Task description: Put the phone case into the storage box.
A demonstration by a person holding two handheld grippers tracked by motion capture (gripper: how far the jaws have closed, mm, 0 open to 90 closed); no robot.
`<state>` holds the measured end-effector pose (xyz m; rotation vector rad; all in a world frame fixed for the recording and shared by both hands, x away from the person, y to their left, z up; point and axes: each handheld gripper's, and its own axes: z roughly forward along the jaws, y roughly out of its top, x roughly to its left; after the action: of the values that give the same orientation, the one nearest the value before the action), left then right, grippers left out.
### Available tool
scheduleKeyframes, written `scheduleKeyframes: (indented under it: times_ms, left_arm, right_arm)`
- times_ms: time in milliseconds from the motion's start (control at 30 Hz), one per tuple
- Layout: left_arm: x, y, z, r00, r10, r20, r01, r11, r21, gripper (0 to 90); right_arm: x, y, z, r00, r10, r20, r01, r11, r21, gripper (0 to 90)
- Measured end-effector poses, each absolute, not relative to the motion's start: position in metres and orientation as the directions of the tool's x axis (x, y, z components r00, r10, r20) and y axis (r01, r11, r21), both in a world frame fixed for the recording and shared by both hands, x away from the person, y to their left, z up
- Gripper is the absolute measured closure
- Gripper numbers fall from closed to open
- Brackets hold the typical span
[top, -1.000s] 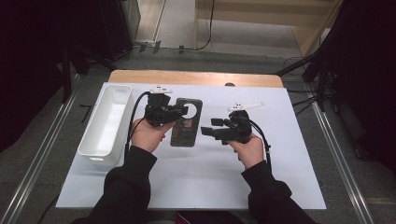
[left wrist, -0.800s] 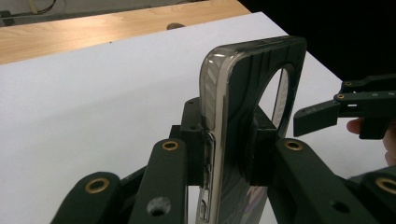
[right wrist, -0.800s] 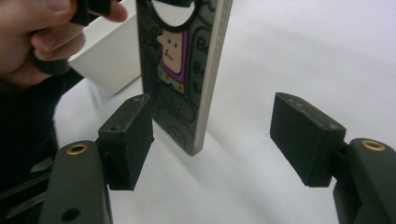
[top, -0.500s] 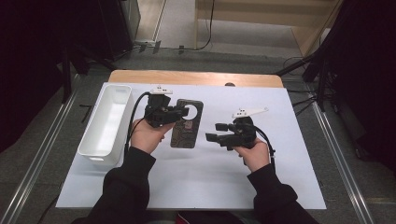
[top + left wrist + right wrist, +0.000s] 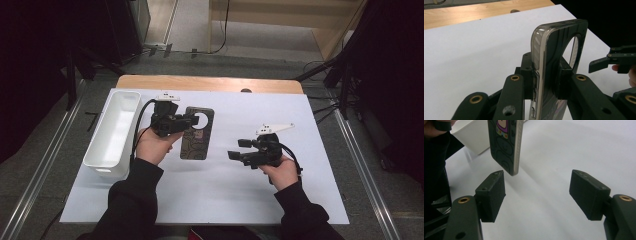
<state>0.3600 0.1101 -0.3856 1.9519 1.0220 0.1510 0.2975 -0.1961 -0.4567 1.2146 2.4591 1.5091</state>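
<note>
Your left jaws grip the phone case (image 5: 559, 65) across its two faces, near the round camera hole, so the left gripper (image 5: 186, 122) holds it lifted over the white mat (image 5: 310, 200), with the lower end free. Your right gripper (image 5: 235, 156) has wide jaws with nothing between them; they point at the case from the side, probably to take that free end. The bin (image 5: 112, 132) waits just left of your left hand.
</note>
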Motion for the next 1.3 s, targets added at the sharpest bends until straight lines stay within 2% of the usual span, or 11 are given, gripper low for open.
scheduleKeyframes:
  times_ms: [300, 1300]
  left_arm:
    - [0.360, 0.118, -0.383, 0.651, 0.702, -0.290, 0.602, -0.243, 0.761, 73.6]
    - [0.365, 0.147, -0.377, 0.639, 0.701, -0.316, 0.617, -0.221, 0.755, 73.6]
  right_arm:
    - [0.286, -0.205, -0.465, -0.701, 0.619, 0.354, 0.610, 0.263, 0.748, 27.6]
    - [0.250, -0.236, -0.482, -0.680, 0.631, 0.373, 0.635, 0.253, 0.729, 27.6]
